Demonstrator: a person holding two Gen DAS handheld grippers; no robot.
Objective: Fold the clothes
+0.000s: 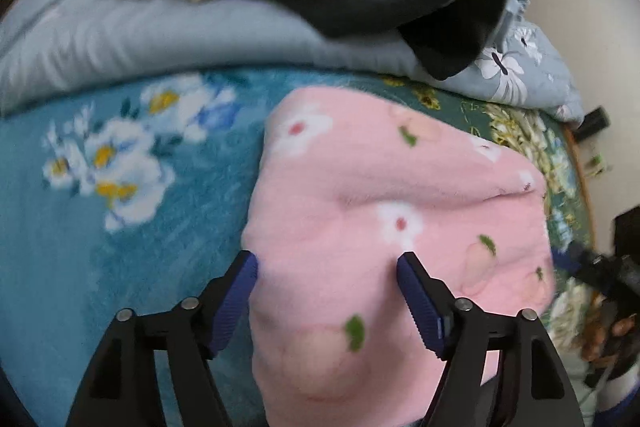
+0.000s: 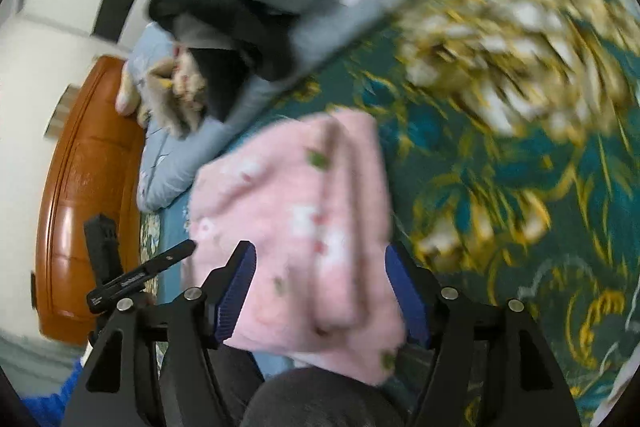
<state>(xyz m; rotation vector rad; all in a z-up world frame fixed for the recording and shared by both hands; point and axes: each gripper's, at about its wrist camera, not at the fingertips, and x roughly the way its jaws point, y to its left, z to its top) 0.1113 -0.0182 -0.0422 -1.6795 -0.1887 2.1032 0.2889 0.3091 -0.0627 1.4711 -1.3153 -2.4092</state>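
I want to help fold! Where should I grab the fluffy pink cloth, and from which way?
Probably by the near edge of the pink cloth, coming in low from your own side. It lies folded flat on the teal blanket, and the open left gripper already straddles its near left corner.

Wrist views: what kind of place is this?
Most likely a bedroom. The pink garment lies on a bed with a teal floral blanket, a folded grey-blue quilt behind it, and a wooden headboard at one end.

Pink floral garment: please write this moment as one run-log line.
stage: folding | item: pink floral garment folded, on teal floral blanket | left gripper: open, over garment | right gripper: open, over garment
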